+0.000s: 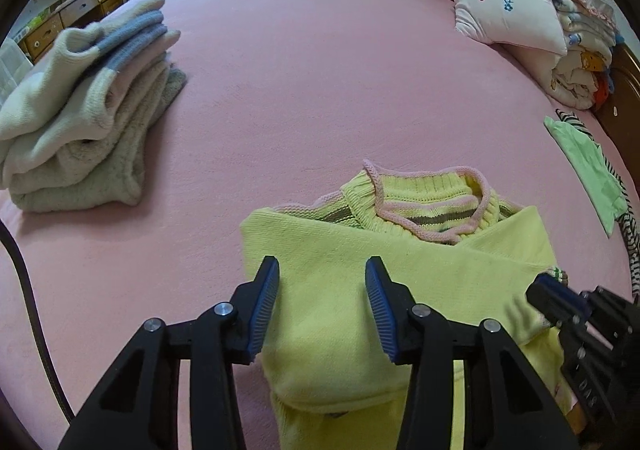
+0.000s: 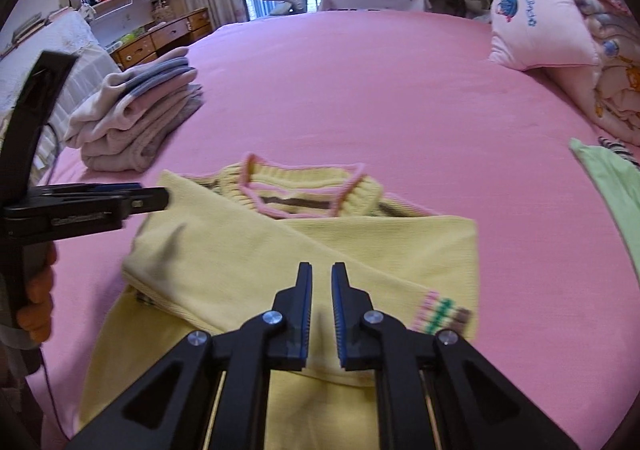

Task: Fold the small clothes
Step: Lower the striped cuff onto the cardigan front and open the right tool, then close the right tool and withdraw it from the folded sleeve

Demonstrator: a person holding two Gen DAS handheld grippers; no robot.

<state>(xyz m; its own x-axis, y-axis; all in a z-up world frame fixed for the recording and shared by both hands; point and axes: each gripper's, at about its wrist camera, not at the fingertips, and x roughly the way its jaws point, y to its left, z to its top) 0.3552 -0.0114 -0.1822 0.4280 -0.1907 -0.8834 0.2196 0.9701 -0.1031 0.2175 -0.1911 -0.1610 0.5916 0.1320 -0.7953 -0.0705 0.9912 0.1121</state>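
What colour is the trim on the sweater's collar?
Pink, on the yellow sweater's collar; clearest in the right wrist view.

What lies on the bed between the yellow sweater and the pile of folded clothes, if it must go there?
Nothing visible. From the yellow sweater to the pile of folded clothes only bare pink bed sheet shows. The left gripper hangs above the sweater's near-left edge, not on that stretch of sheet.

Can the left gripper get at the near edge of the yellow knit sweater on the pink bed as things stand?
Probably yes: the left gripper hangs right above the yellow knit sweater, jaws apart, nothing between them. The right gripper stays off to the side.
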